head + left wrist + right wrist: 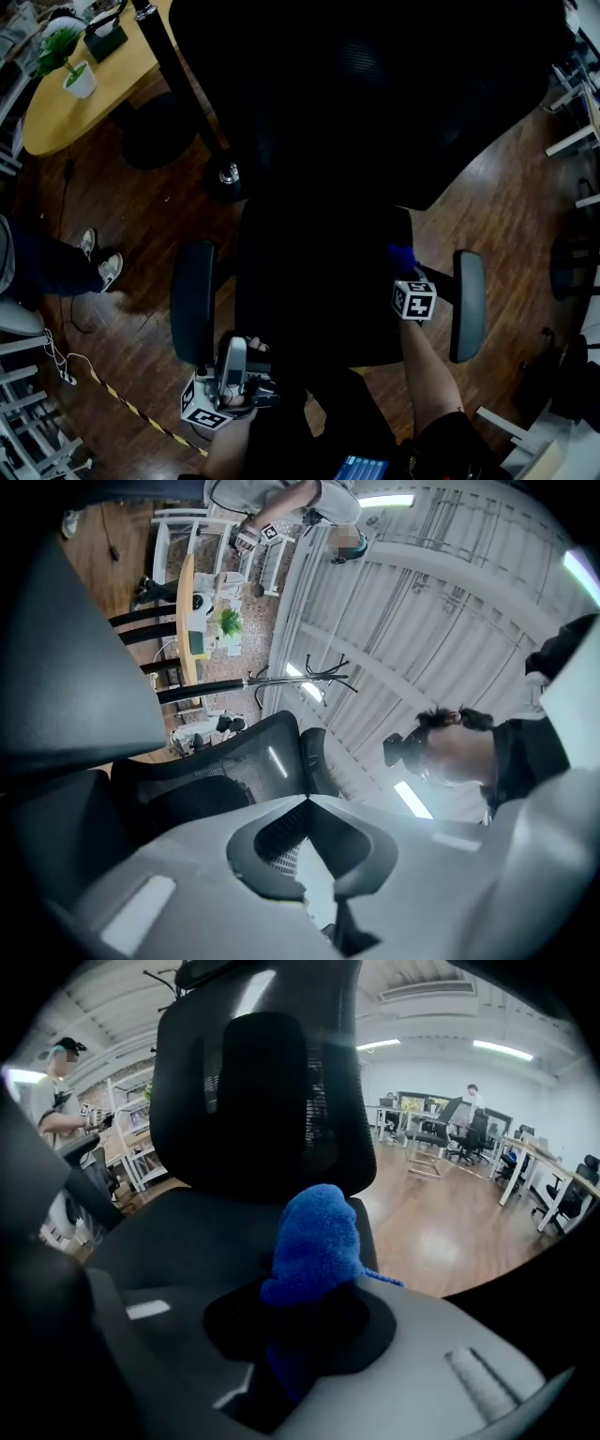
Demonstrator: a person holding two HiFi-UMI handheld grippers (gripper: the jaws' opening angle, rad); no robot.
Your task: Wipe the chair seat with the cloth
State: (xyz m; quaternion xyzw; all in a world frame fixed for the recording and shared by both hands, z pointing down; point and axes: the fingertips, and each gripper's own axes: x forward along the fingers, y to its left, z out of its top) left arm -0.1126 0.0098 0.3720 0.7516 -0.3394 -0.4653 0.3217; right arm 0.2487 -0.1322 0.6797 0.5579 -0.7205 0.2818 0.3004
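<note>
- The cloth (317, 1237) is a fluffy blue bundle. I judge it light, soft and floppy, with no risk of breakage. It should bunch and drag rather than slide, so it is best pinched at a gathered fold with a loose lobe left free to meet the surface.
- The right gripper (305, 1321) does just that. Its fingers (450, 1354) are clenched on the lower part of the cloth, and the lobe stands out beyond the tips.
- The left gripper (305, 803) has its fingers (187, 883) closed tip to tip with nothing between them. It is tilted upward toward the ceiling and plays no part in the wipe.
- In the head view the left gripper sits low by the left armrest (192, 300).
- The chair seat (319, 281) is black and very dark. The cloth is over its right side, near the right armrest (467, 305). I cannot tell whether the cloth touches the seat.
- Beyond the cloth rises the mesh backrest (253, 1082).
- Farther off, on the wooden floor (141, 216), a rounded bench (56, 112) carries a potted plant (80, 80).
</note>
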